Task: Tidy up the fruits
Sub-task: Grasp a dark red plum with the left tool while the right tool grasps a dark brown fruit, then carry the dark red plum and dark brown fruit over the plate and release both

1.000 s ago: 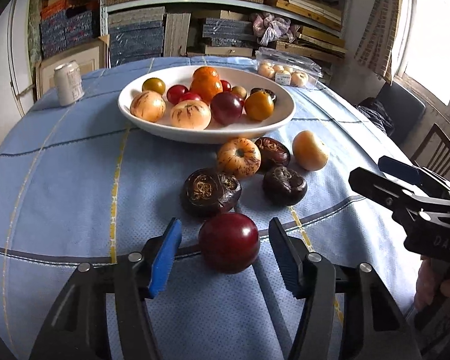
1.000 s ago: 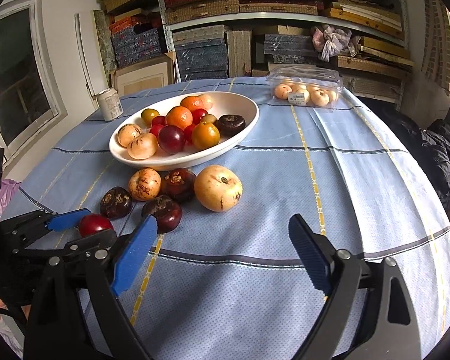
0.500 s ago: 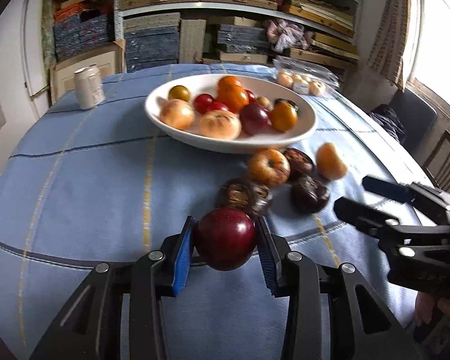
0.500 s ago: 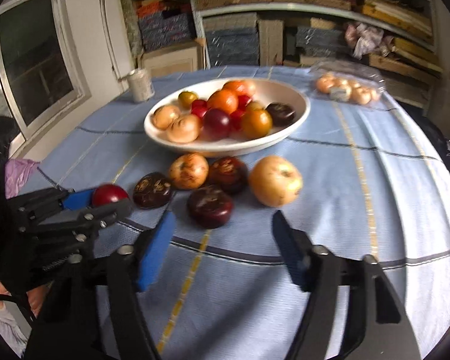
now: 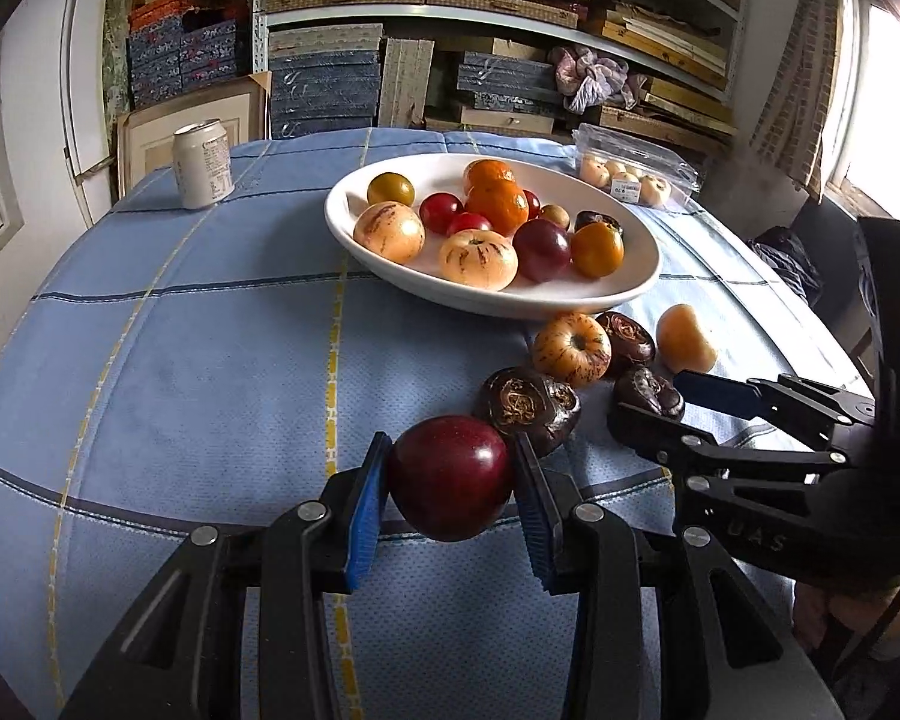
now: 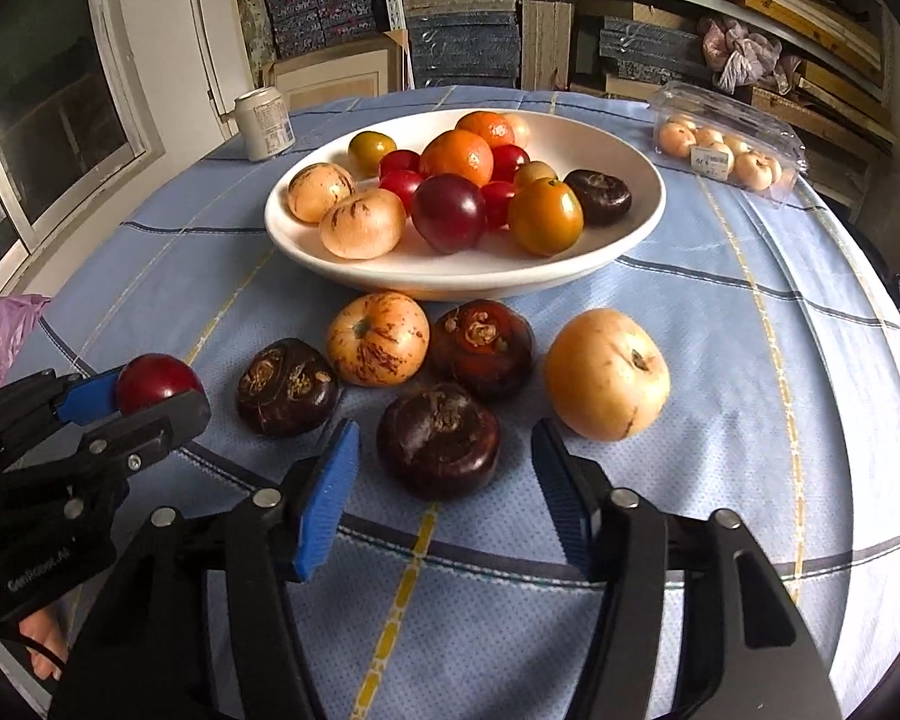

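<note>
My left gripper point(image 5: 450, 480) is shut on a dark red plum point(image 5: 450, 477), held just above the blue tablecloth; it also shows at the left of the right wrist view as the plum point(image 6: 159, 381). My right gripper point(image 6: 441, 468) straddles a dark brown fruit point(image 6: 438, 438) on the cloth, its jaws closing, with gaps still on both sides. Around it lie another dark fruit point(image 6: 287, 387), a striped yellow fruit point(image 6: 378, 339), a reddish-brown fruit point(image 6: 481, 339) and a pale yellow fruit point(image 6: 607, 373). Behind them the white bowl point(image 6: 642, 204) holds several fruits.
A drinks can point(image 5: 202, 163) stands at the table's far left. A clear plastic box of small pale fruits point(image 6: 726, 150) lies at the far right. Shelves of stacked boxes fill the background. A window is at the left in the right wrist view.
My left gripper closed on the red plum and lifted it slightly. My right gripper moved forward and left over the dark brown fruit, its jaws narrowing around it.
</note>
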The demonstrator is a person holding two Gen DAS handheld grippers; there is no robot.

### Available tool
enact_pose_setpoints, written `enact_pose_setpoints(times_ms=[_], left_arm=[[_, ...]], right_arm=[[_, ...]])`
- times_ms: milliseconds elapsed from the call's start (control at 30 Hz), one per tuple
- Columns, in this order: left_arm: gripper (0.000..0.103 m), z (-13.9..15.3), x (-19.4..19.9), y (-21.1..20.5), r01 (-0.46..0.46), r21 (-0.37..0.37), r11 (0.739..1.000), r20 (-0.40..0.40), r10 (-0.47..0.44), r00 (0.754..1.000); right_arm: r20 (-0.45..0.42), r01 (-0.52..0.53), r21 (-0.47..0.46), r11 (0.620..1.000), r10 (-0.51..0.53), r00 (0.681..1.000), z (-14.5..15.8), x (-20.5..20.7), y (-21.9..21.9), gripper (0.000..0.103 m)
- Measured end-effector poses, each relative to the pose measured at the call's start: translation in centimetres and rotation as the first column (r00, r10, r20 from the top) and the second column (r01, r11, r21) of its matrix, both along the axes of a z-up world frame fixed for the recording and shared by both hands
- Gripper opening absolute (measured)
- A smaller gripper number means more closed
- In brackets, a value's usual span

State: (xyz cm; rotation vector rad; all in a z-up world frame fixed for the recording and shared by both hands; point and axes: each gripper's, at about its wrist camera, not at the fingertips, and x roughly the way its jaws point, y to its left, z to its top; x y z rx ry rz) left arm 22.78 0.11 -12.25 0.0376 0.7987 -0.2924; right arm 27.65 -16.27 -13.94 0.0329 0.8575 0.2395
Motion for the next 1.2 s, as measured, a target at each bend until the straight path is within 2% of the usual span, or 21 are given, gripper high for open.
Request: enact_pose_setpoints(times_ms=[267,500,1000,1200], left_arm=[[0.040,-0.3,0.1,-0.2,-0.001,0.008,1.000,-0.010,0.001,1.000],[0.040,-0.4,0.1,-0.2,-0.006,0.024,1.000,-0.008,0.007,1.000],[0.040,-0.4,0.0,-0.1,-0.034,0.065,0.997,0.026,0.033,0.999],[0.040,1.2,-0.2,0.0,-0.057,0.069,0.996,0.065,0.053,0.996]], right_arm=[[-0.018,-0.015,0.012,1.000,0.015,1.000,-0.3,0.5,0.1,0.042],[-0.007,-0.027,0.019,0.999,0.027,1.000,-0.2,0.0,0.1,0.041],[0.061,0.009,0.104,0.995,-0.015,0.998,1.1,-4.6,-2.2,0.042],[0.118,0.024,0.149,0.989,-0.042,0.992,3.4,-6.2,-3.5,0.041]])
